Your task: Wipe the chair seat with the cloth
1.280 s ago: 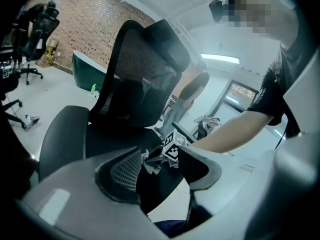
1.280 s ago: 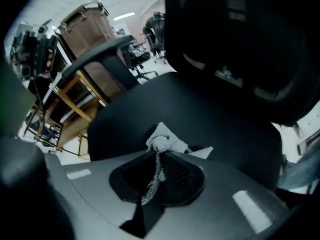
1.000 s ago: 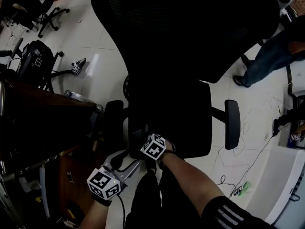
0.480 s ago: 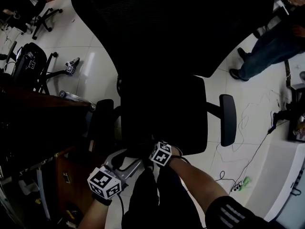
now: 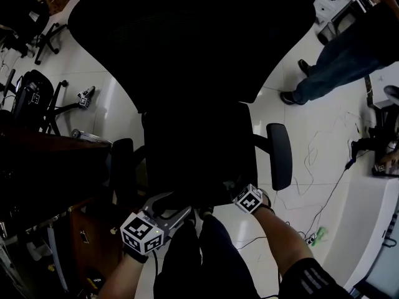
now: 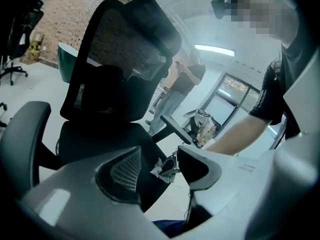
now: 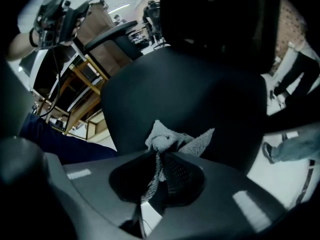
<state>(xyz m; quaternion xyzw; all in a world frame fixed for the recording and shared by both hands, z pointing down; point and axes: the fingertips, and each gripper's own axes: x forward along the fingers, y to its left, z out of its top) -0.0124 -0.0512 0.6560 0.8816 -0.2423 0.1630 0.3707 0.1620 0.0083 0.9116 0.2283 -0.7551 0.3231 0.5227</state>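
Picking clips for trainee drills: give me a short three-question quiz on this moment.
1. True or false: the left gripper holds the cloth.
2. Which gripper's fingers stand apart? A left, B right, C both.
3. Fill in: the cloth is at the front edge of the chair ___.
Key: 1 false, the right gripper is shut on it; 2 A; 3 seat.

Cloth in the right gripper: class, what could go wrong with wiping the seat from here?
1. Only a small tuft of cloth sticks out past the right gripper, so its tips might rub the chair seat instead.
2. The open left gripper points at it nearby; the two could collide.
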